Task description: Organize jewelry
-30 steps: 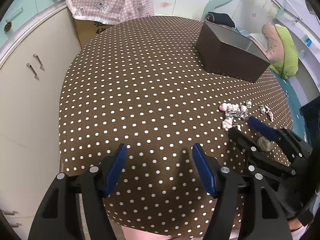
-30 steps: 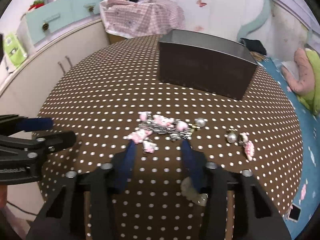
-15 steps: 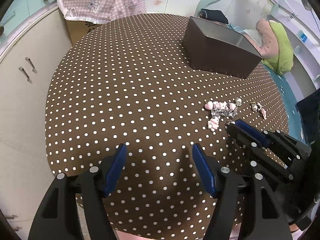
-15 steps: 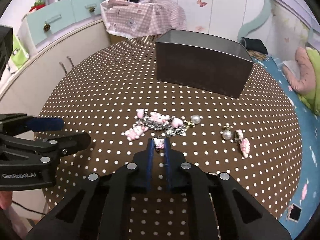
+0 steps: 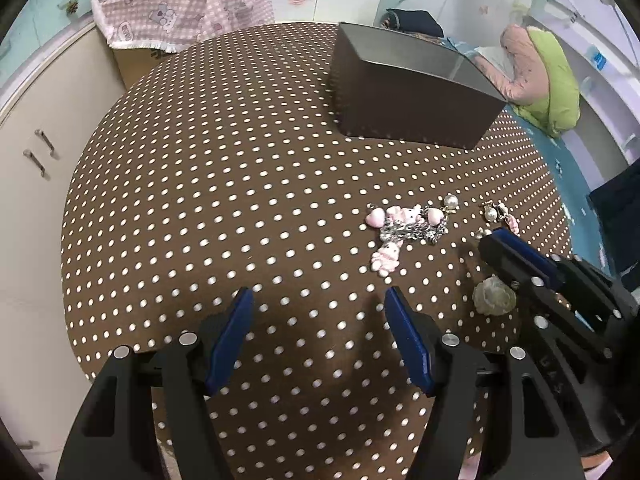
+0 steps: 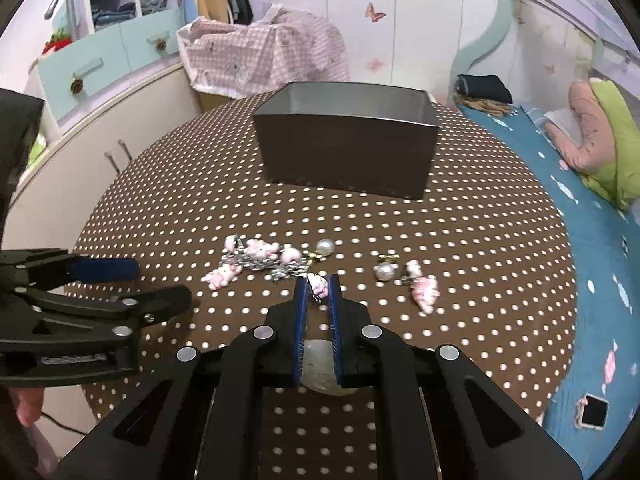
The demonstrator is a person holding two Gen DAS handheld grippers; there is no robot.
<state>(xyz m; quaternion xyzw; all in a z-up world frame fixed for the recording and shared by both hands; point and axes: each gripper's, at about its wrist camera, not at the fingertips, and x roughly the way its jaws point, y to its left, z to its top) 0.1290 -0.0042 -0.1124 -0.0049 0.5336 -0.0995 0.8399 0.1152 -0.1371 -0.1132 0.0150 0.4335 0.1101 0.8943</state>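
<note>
2 tools: the right tool (image 6: 318,289) is clamped on a small pink charm earring (image 6: 319,286), the open dark rectangular box (image 6: 348,144) straight ahead across the polka-dot bench (image 6: 480,240); the left tool (image 5: 318,332) gapes empty.

Left tongs (image 6: 132,284) body reads "GenRobot.AI", partly blurred.

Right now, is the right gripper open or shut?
Shut. The right gripper has its blue pads pinched on a small pink charm, with only a narrow gap between them, above the dotted table.
</note>
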